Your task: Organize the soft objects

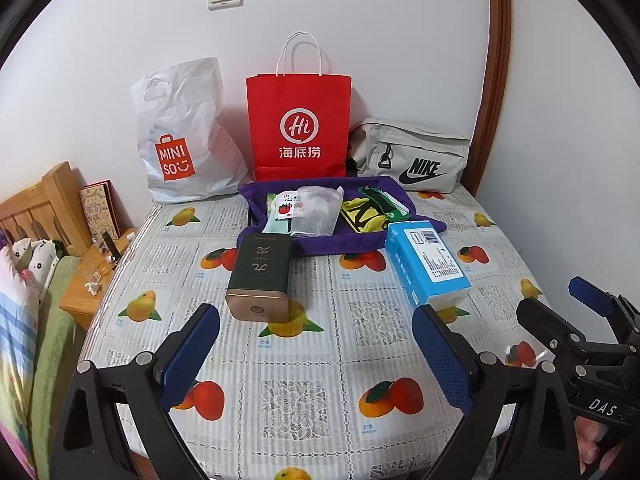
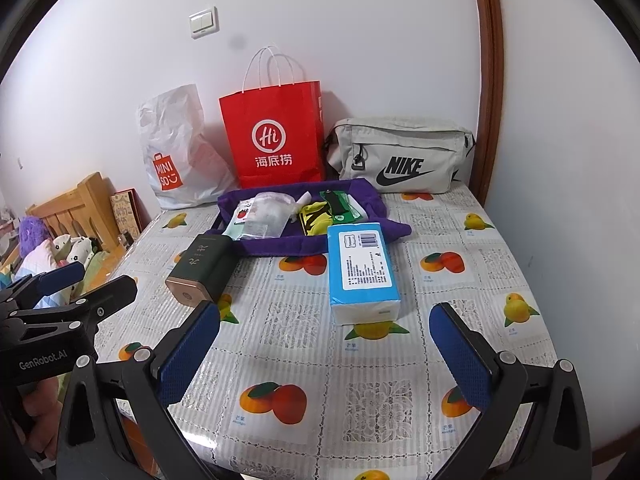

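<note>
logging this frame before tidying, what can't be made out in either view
- Inside of the red paper bag and the white plastic bag: both views, their own walls hide it.
- Items in the purple tray: overlapping, labels too small.
- Small print on the blue tissue pack: too small.
- Near table edge: hidden behind the open right tongs and left tongs.

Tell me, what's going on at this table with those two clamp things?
A person holds a left gripper and a right gripper, both open and empty above the fruit-print tablecloth. Nothing is being handled yet. Ahead lie a dark green tin, a blue tissue pack and a purple cloth tray holding small packets, with three bags against the wall.
</note>
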A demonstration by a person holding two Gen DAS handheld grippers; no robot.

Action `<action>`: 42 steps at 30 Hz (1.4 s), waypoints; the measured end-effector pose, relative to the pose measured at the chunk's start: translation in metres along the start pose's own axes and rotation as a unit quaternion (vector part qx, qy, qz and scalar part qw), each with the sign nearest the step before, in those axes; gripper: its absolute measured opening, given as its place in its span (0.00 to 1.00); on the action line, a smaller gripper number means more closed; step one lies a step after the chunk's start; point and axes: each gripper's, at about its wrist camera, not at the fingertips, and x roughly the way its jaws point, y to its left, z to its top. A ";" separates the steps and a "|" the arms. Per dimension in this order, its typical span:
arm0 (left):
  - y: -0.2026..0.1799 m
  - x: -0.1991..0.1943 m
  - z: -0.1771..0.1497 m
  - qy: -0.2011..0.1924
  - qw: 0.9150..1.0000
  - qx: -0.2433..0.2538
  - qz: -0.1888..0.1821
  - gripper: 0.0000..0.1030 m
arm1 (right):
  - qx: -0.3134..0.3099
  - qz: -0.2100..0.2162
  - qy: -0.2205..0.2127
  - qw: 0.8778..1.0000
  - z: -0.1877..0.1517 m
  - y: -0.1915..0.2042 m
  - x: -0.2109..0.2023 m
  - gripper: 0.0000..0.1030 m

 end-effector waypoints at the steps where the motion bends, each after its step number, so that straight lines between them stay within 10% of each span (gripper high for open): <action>1: -0.001 -0.001 -0.001 0.000 1.000 0.001 0.000 0.95 | 0.000 0.000 0.000 1.000 0.000 0.000 0.000 1.00; 42: 0.000 -0.003 -0.004 -0.001 1.000 0.002 -0.004 0.95 | -0.003 -0.002 -0.004 1.000 -0.003 0.001 -0.007 1.00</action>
